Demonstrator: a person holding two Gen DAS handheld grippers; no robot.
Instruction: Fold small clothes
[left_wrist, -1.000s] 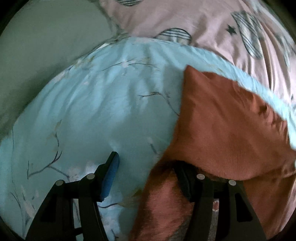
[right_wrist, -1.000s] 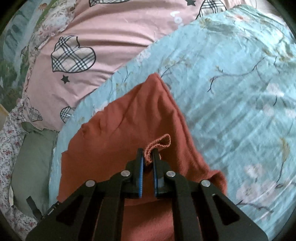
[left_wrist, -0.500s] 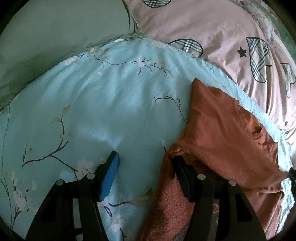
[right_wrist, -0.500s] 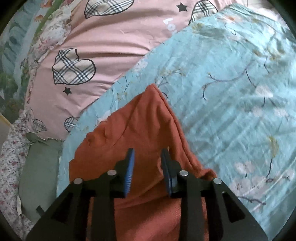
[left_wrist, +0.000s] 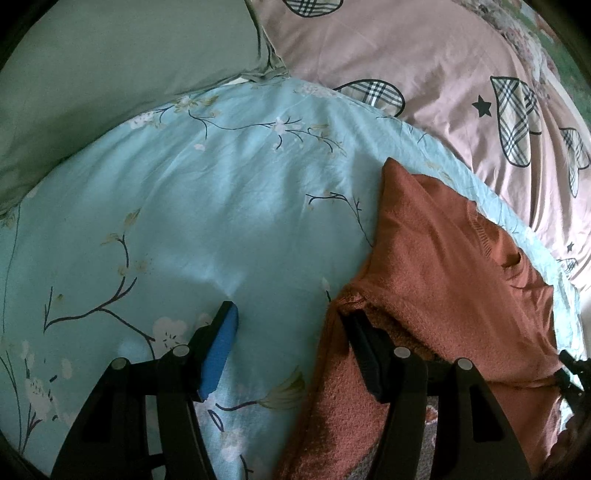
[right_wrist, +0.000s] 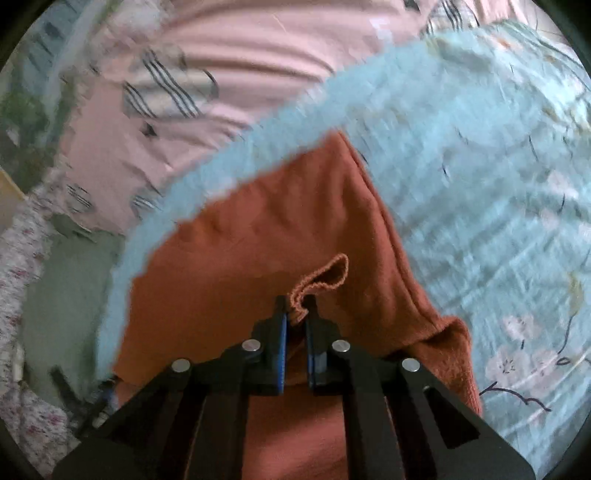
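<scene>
A rust-orange knit garment (left_wrist: 443, 266) lies on the light blue floral bedspread (left_wrist: 203, 221). My left gripper (left_wrist: 291, 325) is open at the garment's left edge, its right finger (left_wrist: 364, 343) under or against the fabric edge, its blue-padded left finger (left_wrist: 221, 339) on the bedspread. In the right wrist view the garment (right_wrist: 277, 229) fills the middle, and my right gripper (right_wrist: 295, 306) is shut on a ribbed edge of it, a small loop of hem (right_wrist: 325, 273) sticking up between the fingertips. This view is motion-blurred.
A pink quilt with plaid hearts (left_wrist: 443, 74) lies beyond the bedspread. A grey-green pillow (left_wrist: 110, 62) is at the far left. In the right wrist view a green cushion (right_wrist: 66, 295) and flowered fabric (right_wrist: 22, 258) lie at the left.
My right gripper opened half a second ago and has shut again on the garment's hem. The left gripper stays open at the garment's edge; its view shifted slightly.
</scene>
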